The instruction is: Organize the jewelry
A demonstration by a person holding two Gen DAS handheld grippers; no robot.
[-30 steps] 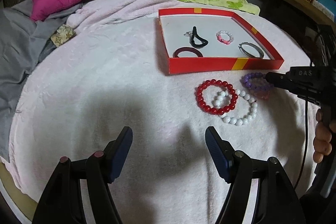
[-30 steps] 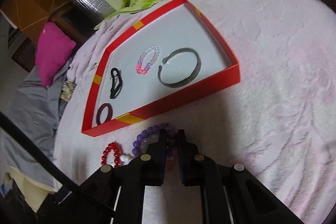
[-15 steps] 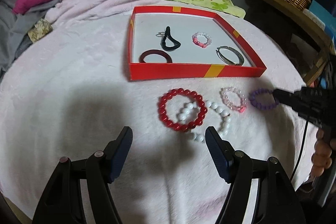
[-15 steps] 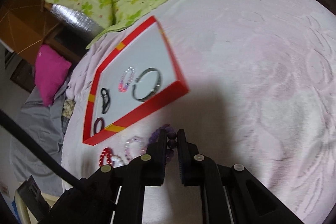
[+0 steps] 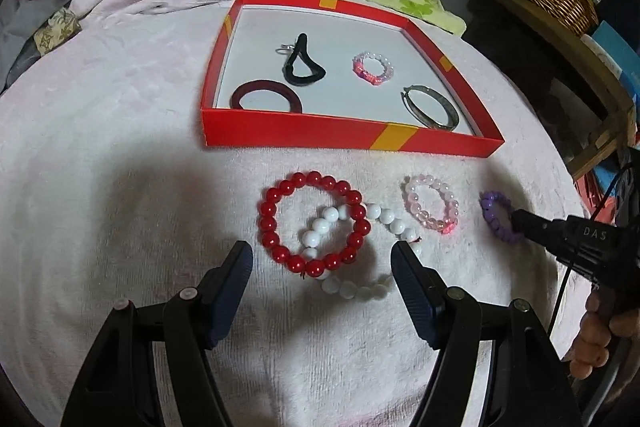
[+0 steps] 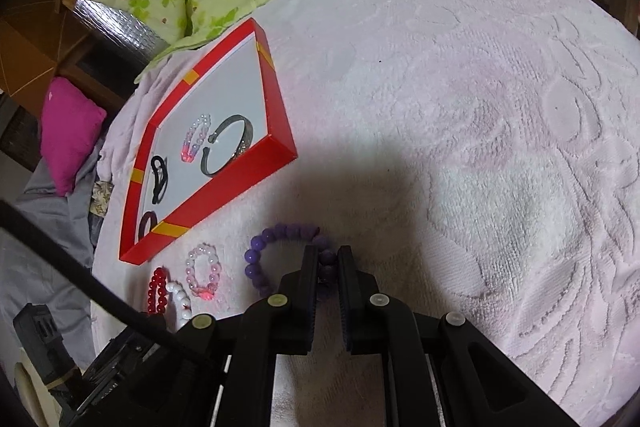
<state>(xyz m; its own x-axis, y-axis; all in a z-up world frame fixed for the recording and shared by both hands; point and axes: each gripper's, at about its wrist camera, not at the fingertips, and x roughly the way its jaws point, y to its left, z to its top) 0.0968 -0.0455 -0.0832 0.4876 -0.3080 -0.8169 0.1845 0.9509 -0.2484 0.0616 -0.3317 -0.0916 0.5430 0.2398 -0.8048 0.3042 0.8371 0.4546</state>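
Right gripper (image 6: 328, 259) sits low on the pink towel (image 6: 480, 107), clamped on the purple bead bracelet (image 6: 280, 233) near the red tray (image 5: 352, 137). Left gripper (image 5: 322, 263) hovers level, jaws apart, over the red bracelet (image 5: 314, 227).

We count four beaded bracelets lying on the blanket (image 5: 120, 155): one red (image 5: 314, 227), one white (image 5: 352, 247), one pale pink (image 5: 431, 203) and one purple (image 5: 498, 217). Inside the one red tray (image 5: 344, 135) we count four more pieces: a dark red band (image 5: 266, 97), a black hair tie (image 5: 302, 65), a pink beaded ring (image 5: 373, 68) and a metal bangle (image 5: 430, 107). We see two claws.
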